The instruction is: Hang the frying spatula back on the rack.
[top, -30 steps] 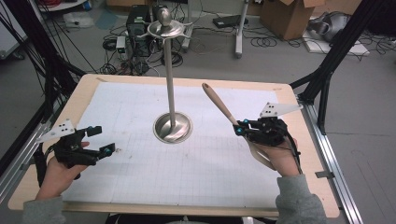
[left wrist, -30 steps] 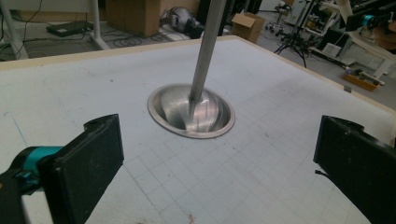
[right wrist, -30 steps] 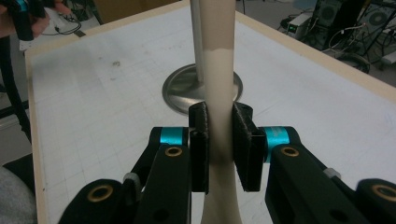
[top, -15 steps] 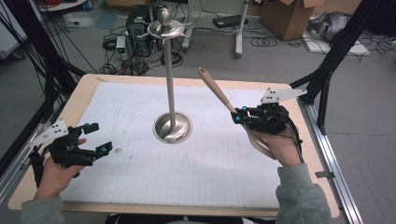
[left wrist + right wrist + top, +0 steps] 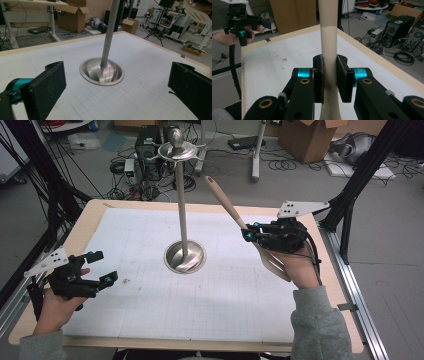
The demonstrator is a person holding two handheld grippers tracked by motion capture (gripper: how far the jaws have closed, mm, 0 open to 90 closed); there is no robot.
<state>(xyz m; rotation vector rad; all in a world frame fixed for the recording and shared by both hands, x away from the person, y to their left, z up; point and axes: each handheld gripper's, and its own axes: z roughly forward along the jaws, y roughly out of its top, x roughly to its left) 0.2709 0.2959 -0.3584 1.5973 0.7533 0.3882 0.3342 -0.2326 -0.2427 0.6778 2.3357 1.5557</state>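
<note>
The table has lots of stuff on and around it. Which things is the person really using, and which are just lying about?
Being used:
- spatula, clamped in the right hand-held gripper
- metal stand with hooks on top
- left hand-held gripper, open and holding nothing

Just lying about:
- cardboard box on the floor
- black computer box
- cables on the floor

Grey sleeves [image 5: 317,320], black grippers, teal joints

A white gridded mat [image 5: 150,250] covers most of the wooden tabletop [image 5: 90,215], leaving its edges bare. Beyond the far edge, on the floor, stand a black computer tower [image 5: 146,150] amid tangled cables [image 5: 287,165], and a cardboard box [image 5: 307,137] lies past the far right corner.
</note>
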